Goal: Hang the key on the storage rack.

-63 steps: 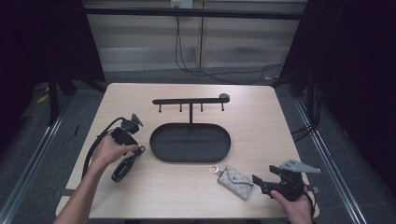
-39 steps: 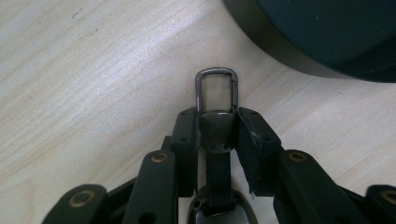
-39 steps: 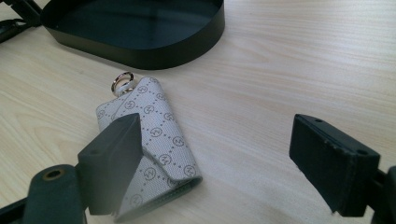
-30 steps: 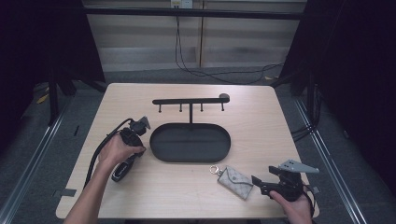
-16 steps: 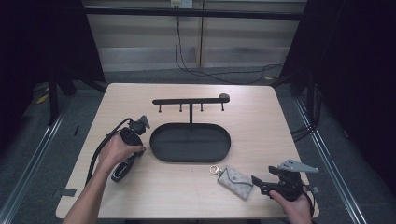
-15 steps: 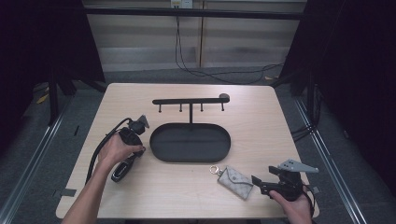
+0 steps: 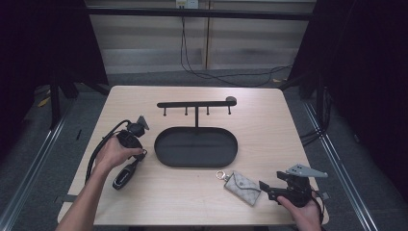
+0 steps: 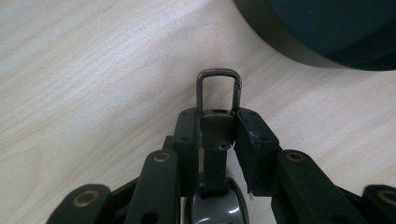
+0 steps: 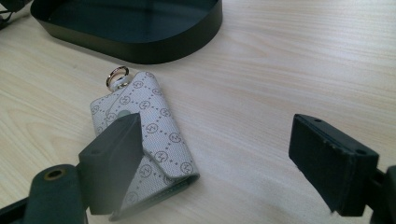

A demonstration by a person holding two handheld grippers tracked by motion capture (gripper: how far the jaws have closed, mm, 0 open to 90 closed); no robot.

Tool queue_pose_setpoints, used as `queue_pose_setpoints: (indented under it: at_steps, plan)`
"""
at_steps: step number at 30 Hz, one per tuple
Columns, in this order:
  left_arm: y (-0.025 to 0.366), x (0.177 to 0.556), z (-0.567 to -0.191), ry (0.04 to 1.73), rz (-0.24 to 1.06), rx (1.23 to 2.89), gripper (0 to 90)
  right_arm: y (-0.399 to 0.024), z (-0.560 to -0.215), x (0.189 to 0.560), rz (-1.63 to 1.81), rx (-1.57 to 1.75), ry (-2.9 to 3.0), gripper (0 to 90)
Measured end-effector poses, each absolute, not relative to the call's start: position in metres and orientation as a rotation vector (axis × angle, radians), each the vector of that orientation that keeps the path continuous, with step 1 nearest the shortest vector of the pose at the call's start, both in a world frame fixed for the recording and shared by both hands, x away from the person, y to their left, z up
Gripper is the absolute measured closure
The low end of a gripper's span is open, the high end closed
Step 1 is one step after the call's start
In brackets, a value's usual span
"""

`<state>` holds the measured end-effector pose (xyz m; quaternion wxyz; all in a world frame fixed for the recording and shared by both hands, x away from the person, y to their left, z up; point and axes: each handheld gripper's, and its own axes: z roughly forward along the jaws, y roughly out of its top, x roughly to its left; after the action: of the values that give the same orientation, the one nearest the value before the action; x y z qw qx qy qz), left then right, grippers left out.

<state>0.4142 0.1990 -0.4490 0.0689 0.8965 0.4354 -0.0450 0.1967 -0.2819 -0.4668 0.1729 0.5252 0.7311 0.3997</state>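
A dark car key fob (image 7: pixel 124 178) lies on the table left of the black oval tray (image 7: pixel 161 156). My left gripper (image 7: pixel 137 156) is shut on the fob's upper end. In the left gripper view the jaws (image 8: pixel 217 116) pinch the fob's top tab, its metal clip loop (image 8: pixel 218 71) sticks out past the tips, and the fob body (image 8: pixel 215 205) lies below. A grey patterned key pouch (image 7: pixel 243 186) with a small gold ring lies near the front edge. My right gripper (image 7: pixel 267 191) stands open just right of the pouch (image 9: pixel 140 126), its jaws (image 9: pixel 215 128) wide apart and off the pouch.
A black bar rack with several hooks (image 7: pixel 196 103) stands behind the tray. The tray's wall (image 9: pixel 154 51) is close ahead of the pouch, and its curved rim (image 8: pixel 289 42) lies just beyond the left gripper. Bare wood spreads to the right of the tray.
The left hand has shifted slightly toward the fob's upper end since two seconds ago, then held still. The right gripper and the pouch have not moved.
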Motion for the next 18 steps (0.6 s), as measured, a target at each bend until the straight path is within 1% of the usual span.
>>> queue_pose_setpoints:
  at_steps: [13, 18]
  plan:
    - [0.203, 0.406, -0.429, 1.293, -0.103, 2.693, 70.7, -0.282, -0.467, 0.197, 1.136, 1.489, 2.073, 17.6]
    - [0.202, 0.403, -0.418, 1.253, -0.091, 2.684, 70.8, -0.282, -0.467, 0.197, 1.138, 1.49, 2.076, 17.7]
